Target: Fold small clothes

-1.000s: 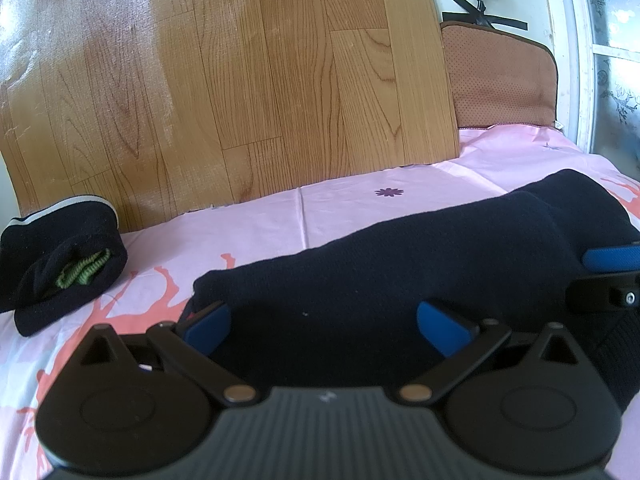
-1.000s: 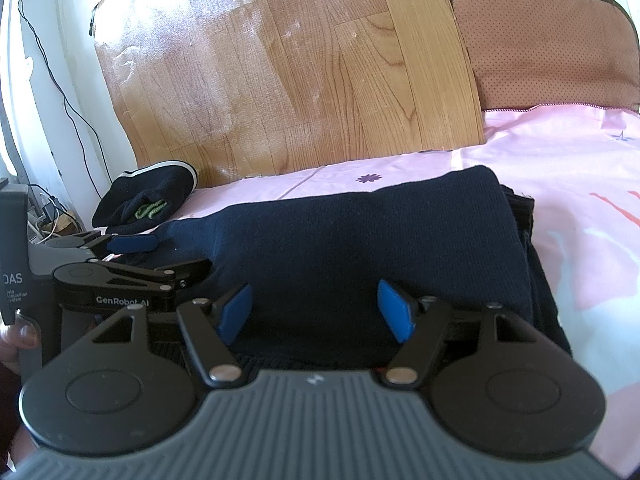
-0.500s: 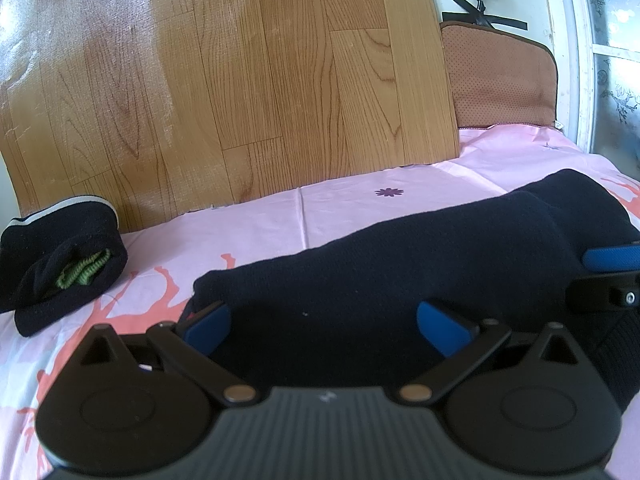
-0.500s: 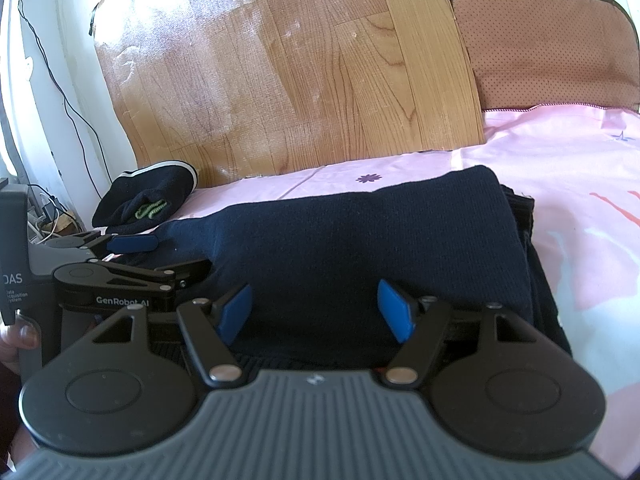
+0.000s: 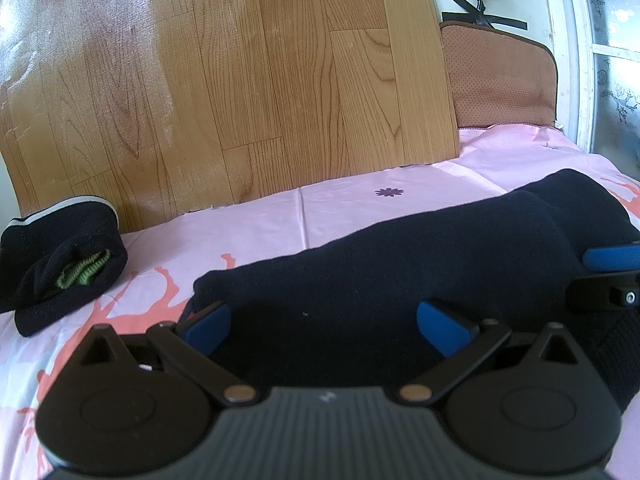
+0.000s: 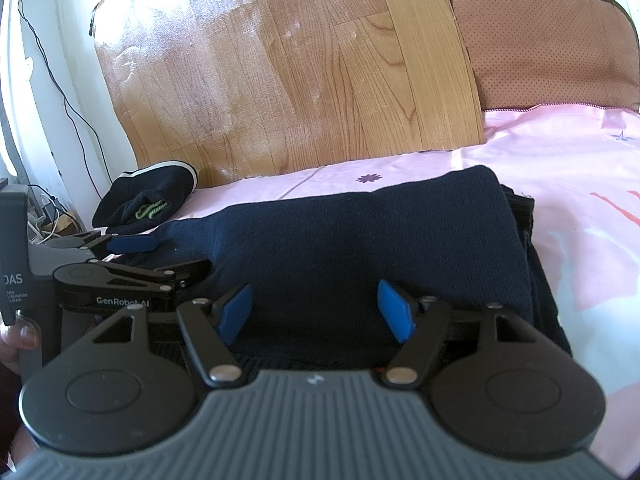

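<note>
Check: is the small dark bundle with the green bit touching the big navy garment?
Apart. The left wrist view shows bare pink sheet between the small bundle and the navy garment; the right wrist view shows the same gap.

Bright daylight was seen in both views. White glare was thrown on the wooden board (image 5: 280, 80) at the upper left. Edges were bent and darkened. Nothing was blurred.

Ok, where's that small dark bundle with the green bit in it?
The bundle lies on the pink sheet at the far left of both views, against the wood-grain board, left of and apart from the navy sweater.
</note>
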